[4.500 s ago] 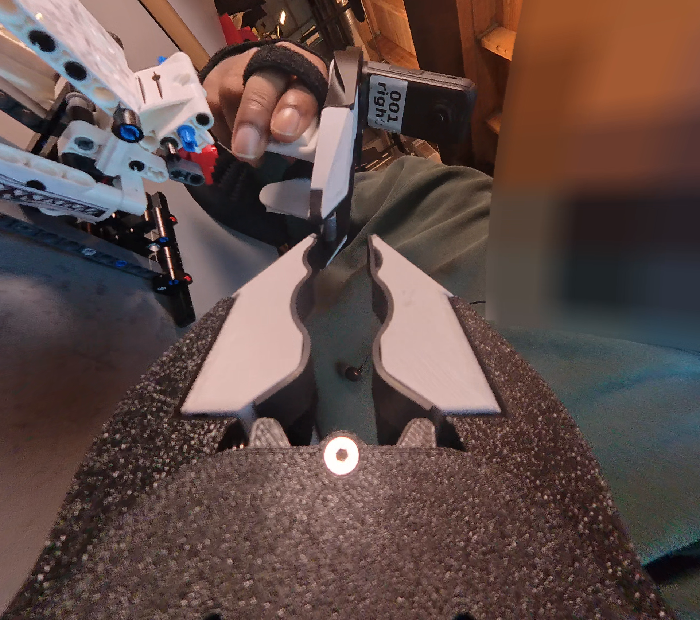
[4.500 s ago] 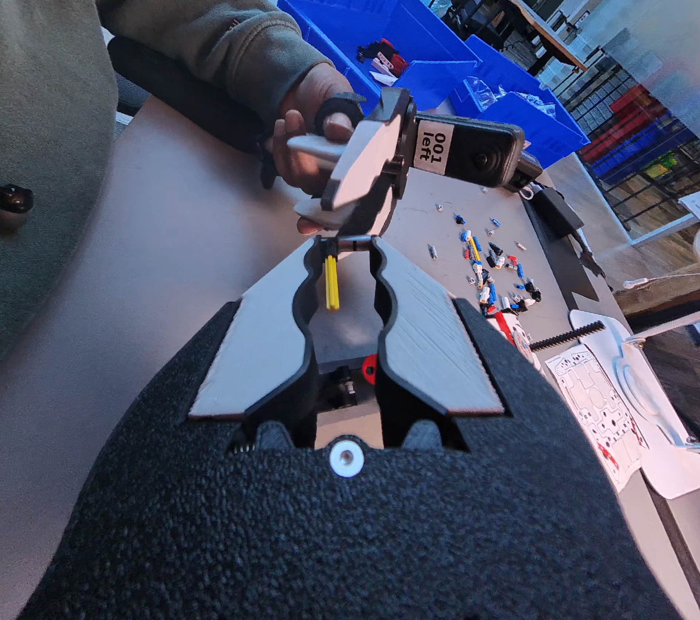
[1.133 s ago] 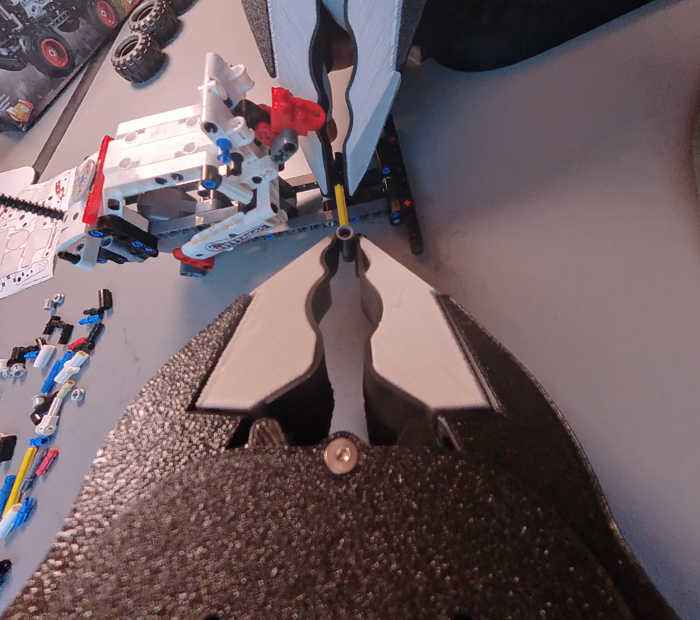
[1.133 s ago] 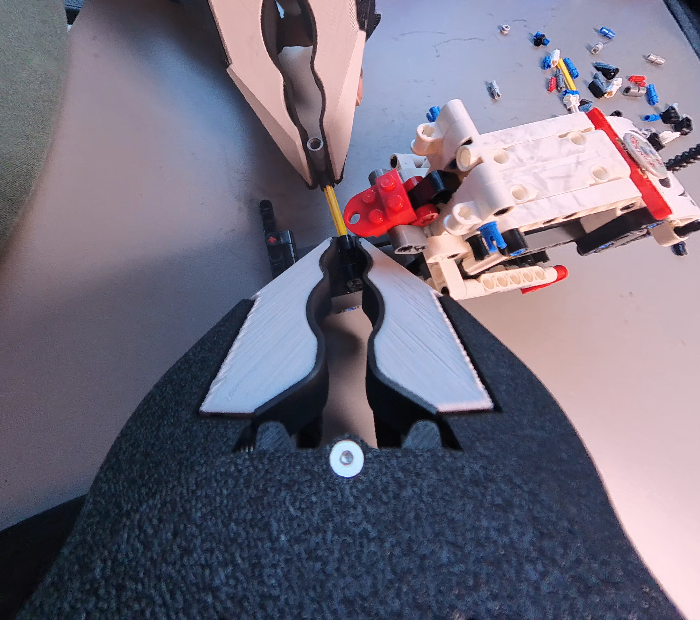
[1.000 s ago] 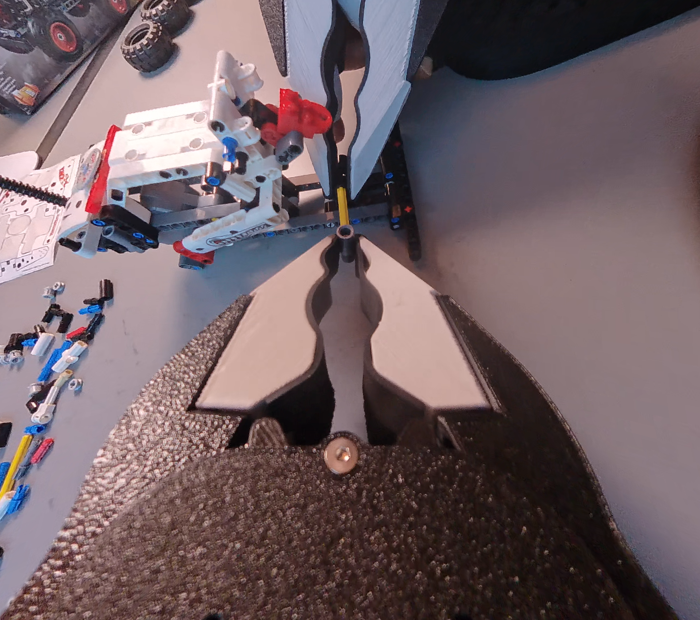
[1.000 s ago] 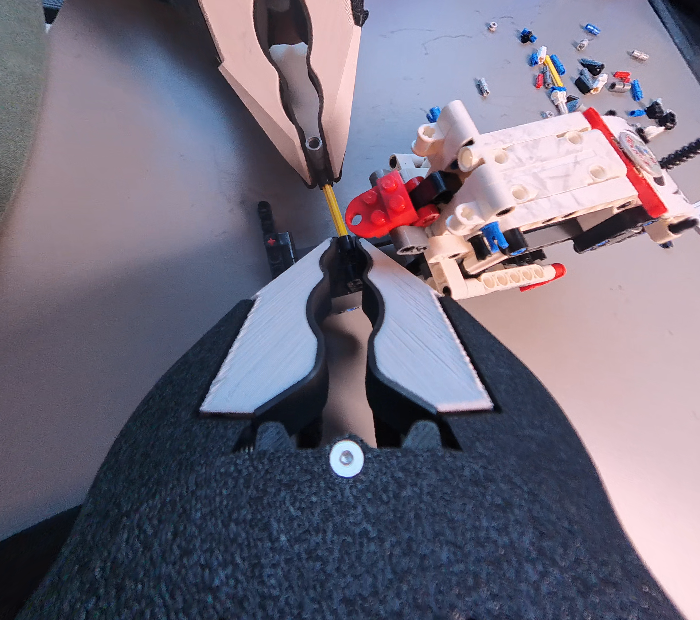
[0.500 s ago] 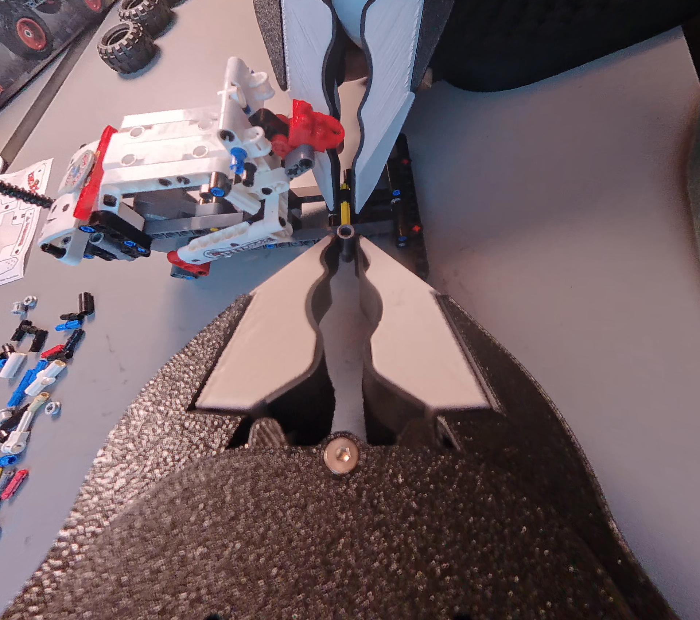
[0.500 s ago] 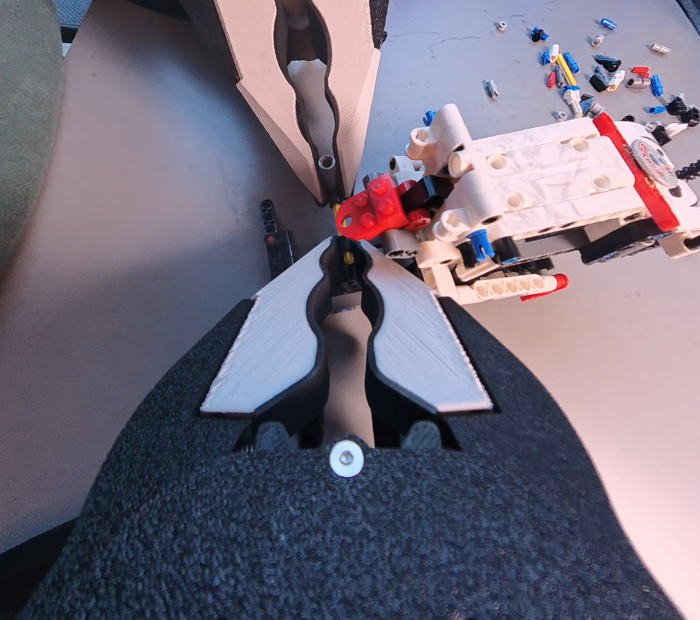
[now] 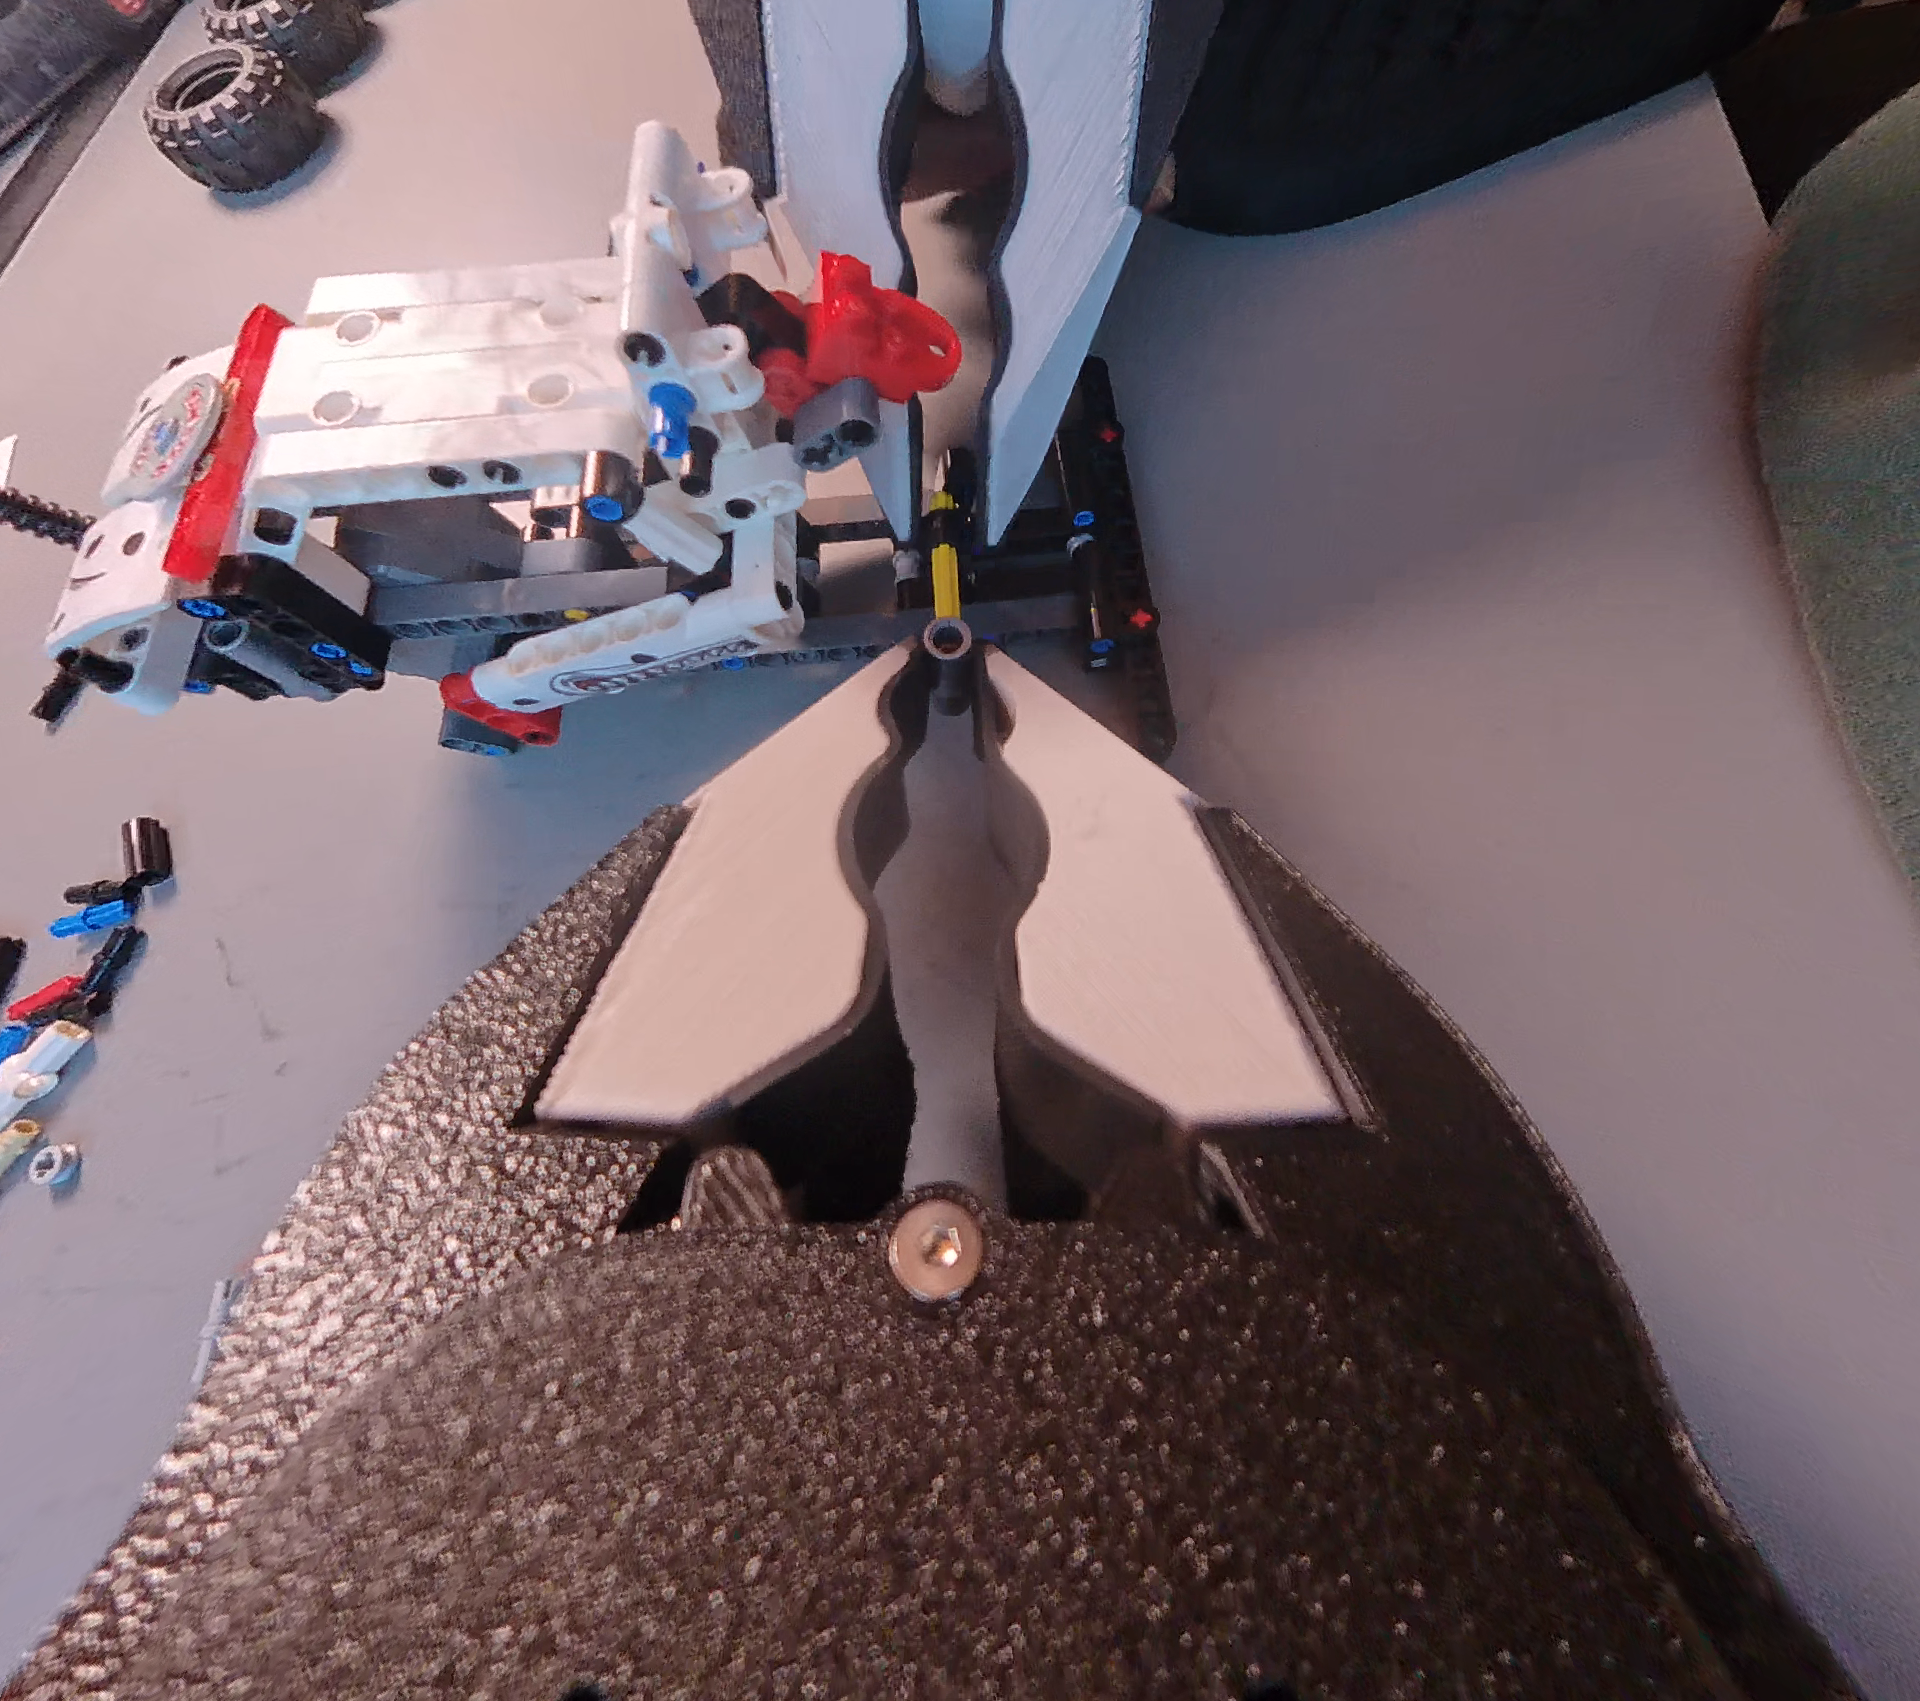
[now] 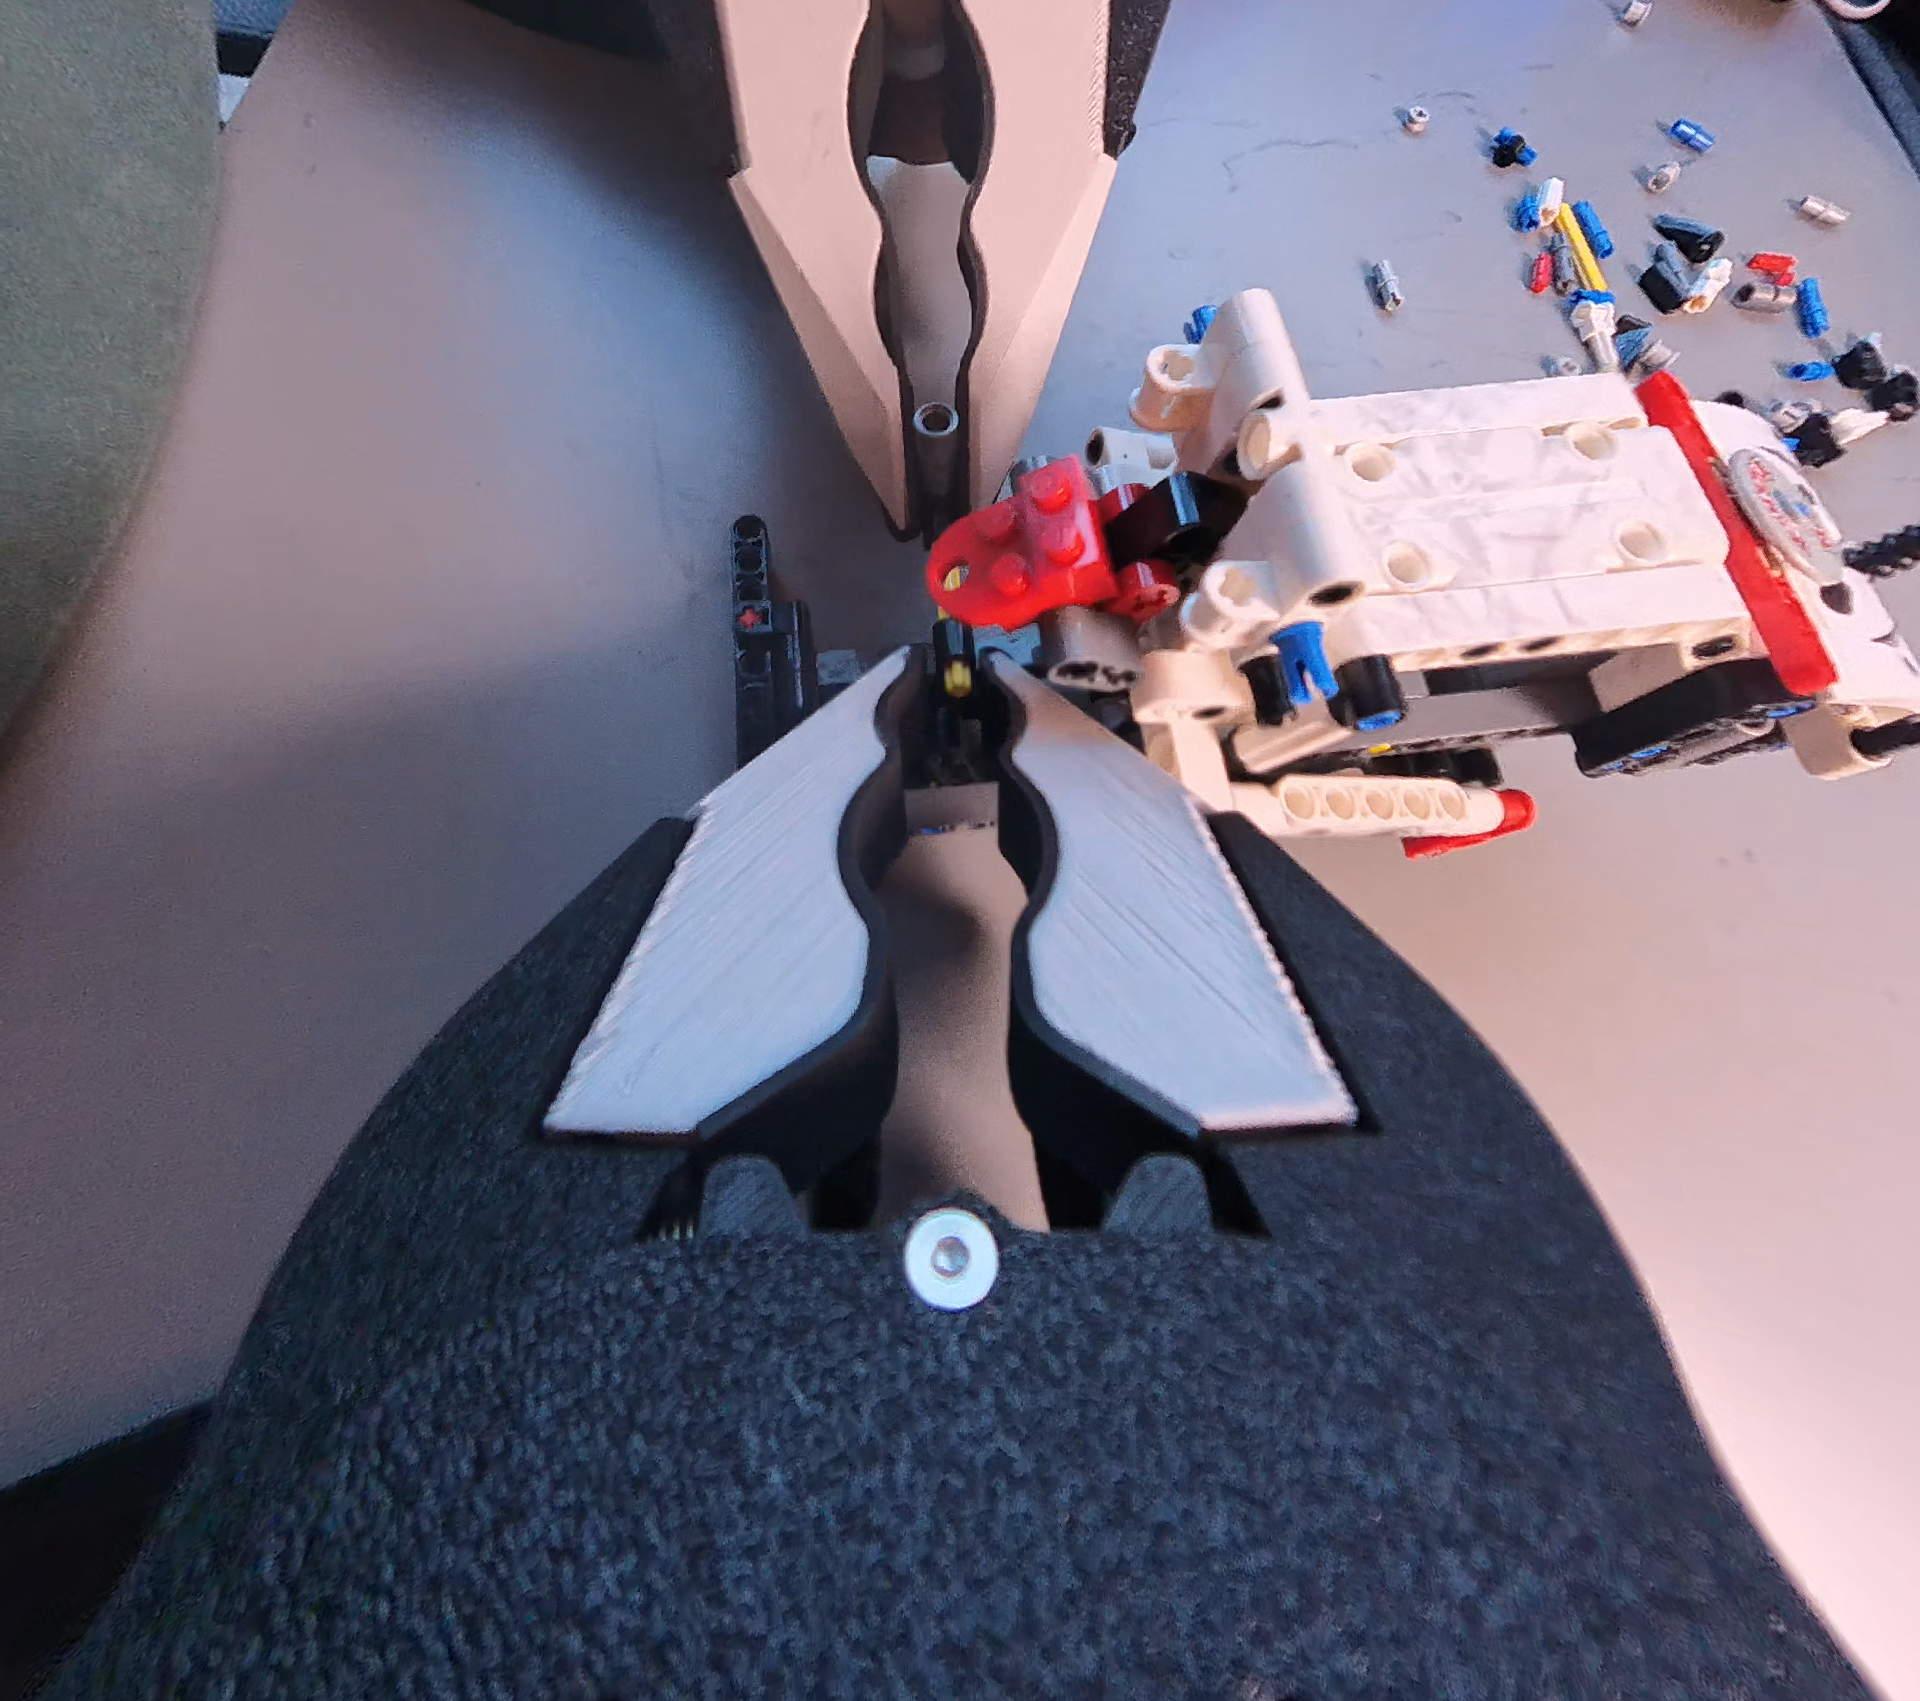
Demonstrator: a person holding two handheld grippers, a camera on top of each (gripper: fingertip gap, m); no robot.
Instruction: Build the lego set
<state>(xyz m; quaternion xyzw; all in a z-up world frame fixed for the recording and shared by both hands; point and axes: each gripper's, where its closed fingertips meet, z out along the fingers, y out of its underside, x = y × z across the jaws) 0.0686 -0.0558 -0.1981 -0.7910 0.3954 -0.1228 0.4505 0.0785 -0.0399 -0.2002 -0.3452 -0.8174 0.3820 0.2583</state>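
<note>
Each camera sits just behind its own gripper's fingers and looks steeply down onto the grey table (image 9: pixel 1455 508), close in. The two views face each other: the left wrist view shows the right gripper (image 9: pixel 948 508) pointing down from the top centre, and the right wrist view shows the left gripper (image 10: pixel 930 498) likewise. Both share the middle ground where the tips nearly meet, with the white lego truck (image 9: pixel 447 446) left of centre in one and right of centre (image 10: pixel 1475 571) in the other.
</note>
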